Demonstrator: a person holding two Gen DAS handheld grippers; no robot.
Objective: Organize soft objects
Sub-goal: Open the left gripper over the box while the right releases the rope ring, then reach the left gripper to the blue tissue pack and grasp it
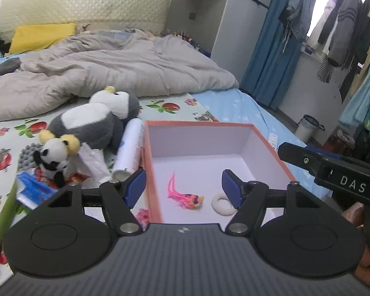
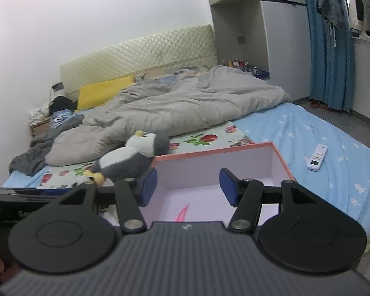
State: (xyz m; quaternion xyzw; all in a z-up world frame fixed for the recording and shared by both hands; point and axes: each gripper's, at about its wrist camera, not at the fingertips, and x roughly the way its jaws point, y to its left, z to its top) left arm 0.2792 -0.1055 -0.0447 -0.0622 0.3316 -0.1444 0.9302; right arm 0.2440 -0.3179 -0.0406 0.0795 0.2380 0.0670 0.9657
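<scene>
An open box [image 1: 150, 153] with an orange rim and white inside stands on the bed. A pink toy [image 1: 185, 194] and a white ring [image 1: 222, 204] lie on its floor. Left of the box lie a grey and white penguin plush [image 1: 96, 120] and a small panda plush [image 1: 53, 157]. My left gripper [image 1: 182, 180] hangs open above the box's near side with nothing between its fingers. My right gripper [image 2: 188, 180] is open and empty too, over the box [image 2: 209, 151], where only the pink toy's tail [image 2: 182, 213] shows. The penguin [image 2: 133, 157] lies beyond its left finger.
A white roll [image 1: 130, 148] leans on the box's left wall, beside crumpled white wrapping [image 1: 93, 162] and a blue packet [image 1: 34, 187]. A grey duvet [image 2: 185, 108] and yellow pillow [image 2: 103, 91] fill the far bed. A remote [image 2: 317, 159] lies right of the box. A bin [image 1: 308, 128] stands on the floor.
</scene>
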